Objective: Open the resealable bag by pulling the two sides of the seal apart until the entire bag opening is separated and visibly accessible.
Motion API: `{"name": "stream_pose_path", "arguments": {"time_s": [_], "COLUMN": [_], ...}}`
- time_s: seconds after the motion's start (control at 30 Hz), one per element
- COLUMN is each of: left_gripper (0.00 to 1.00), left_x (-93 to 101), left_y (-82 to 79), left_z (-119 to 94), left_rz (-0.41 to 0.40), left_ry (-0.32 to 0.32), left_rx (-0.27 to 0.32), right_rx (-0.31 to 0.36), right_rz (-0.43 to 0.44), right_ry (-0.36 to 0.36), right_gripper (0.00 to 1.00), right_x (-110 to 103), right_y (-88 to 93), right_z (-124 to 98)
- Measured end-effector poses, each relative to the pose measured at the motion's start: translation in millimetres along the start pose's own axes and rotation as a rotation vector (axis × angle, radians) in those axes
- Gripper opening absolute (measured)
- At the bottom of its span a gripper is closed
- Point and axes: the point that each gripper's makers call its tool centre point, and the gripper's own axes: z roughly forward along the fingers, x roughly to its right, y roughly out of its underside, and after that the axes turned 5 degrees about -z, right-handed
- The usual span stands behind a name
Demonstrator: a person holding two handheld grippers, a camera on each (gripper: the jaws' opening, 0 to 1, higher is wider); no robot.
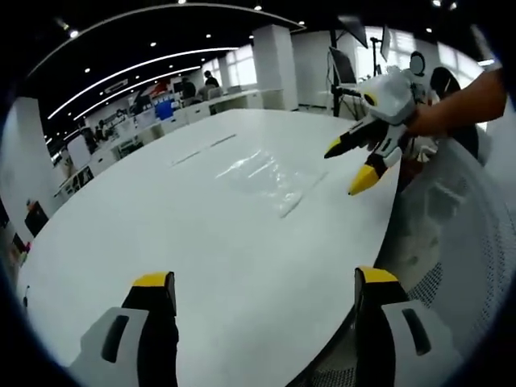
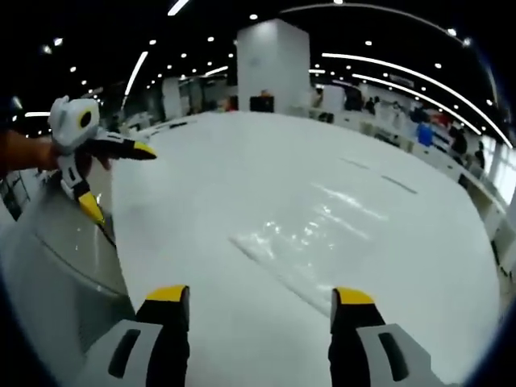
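Note:
A clear resealable bag lies flat on the white table, its seal strip toward the table's near edge. In the left gripper view my left gripper is open and empty, well short of the bag. My right gripper comes in from the right, held by a hand, jaws spread, hovering just beside the bag's seal end. In the right gripper view the bag lies just ahead of my open right gripper. The left gripper hangs open at the table's left edge.
The table edge curves close on the right, with a mesh chair beside it. Desks, pillars and people stand far behind. A grey chair back sits left of the table in the right gripper view.

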Motion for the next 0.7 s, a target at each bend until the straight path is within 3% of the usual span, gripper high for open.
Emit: {"name": "stream_pose_path", "arguments": {"time_s": [0.13, 0.27, 0.43, 0.7], "left_gripper": [0.9, 0.9, 0.89, 0.88], "left_x": [5.8, 11.1, 9.3, 10.9], "left_y": [-20.6, -14.1, -17.0, -17.3], "left_z": [0, 0, -2, -2], "left_rz": [-0.02, -0.033, -0.027, -0.012], "left_ry": [0.049, 0.072, 0.069, 0.078], "left_rx": [0.05, 0.032, 0.036, 0.029], "right_rx": [-0.044, -0.083, -0.149, -0.207], "right_rz": [-0.106, -0.149, -0.176, -0.155], "right_ry": [-0.073, -0.096, -0.121, -0.134], "right_gripper": [0.57, 0.46, 0.34, 0.3], "right_x": [17, 33, 38, 47], "right_y": [-1.4, 2.2, 14.0, 24.2], "right_z": [27, 42, 49, 57]}}
